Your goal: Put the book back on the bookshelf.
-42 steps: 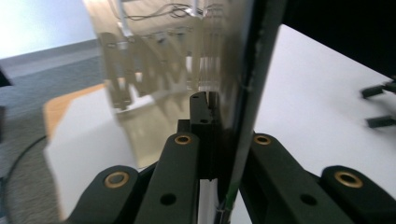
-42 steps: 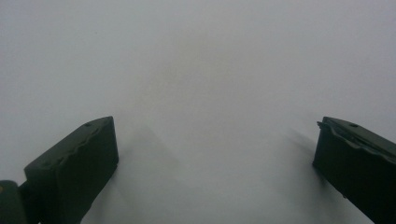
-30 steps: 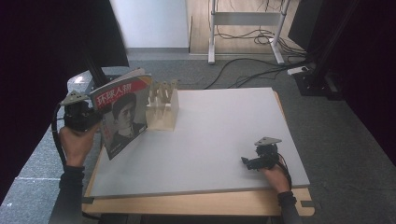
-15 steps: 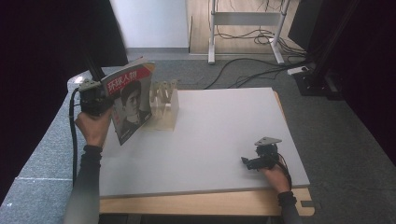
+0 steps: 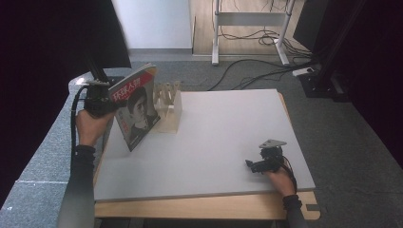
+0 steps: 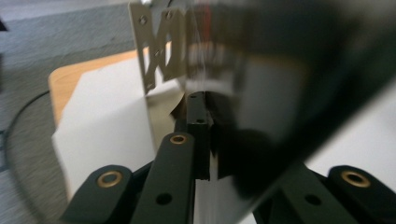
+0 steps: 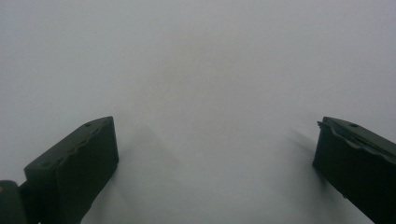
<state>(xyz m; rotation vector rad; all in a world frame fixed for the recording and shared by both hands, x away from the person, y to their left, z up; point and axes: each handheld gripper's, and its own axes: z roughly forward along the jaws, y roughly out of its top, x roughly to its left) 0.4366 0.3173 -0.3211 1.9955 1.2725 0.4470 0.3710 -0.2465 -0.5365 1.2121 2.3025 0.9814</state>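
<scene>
A magazine [image 5: 136, 108] with a portrait cover and a red title band is held upright above the table's left edge, next to a wooden slotted rack [image 5: 169, 107]. My left gripper [image 5: 105, 105] is shut on the magazine's spine side; close up, the glossy magazine [image 6: 280, 93] fills the space beside the jaws, with the rack [image 6: 161, 51] just beyond. My right gripper [image 5: 252, 166] rests low on the table near the front right, jaws spread wide over bare white surface [image 7: 210, 70], holding nothing.
The white table top [image 5: 223, 128] lies on a wooden board [image 5: 204, 206]. A black panel stands at the back left. Cables and a metal stand's legs [image 5: 252, 28] are on the floor behind. A cable [image 5: 73, 128] trails from the left gripper.
My left gripper has lifted the magazine and carried it up and back toward the rack, turning it more upright. The right gripper has stayed put.
</scene>
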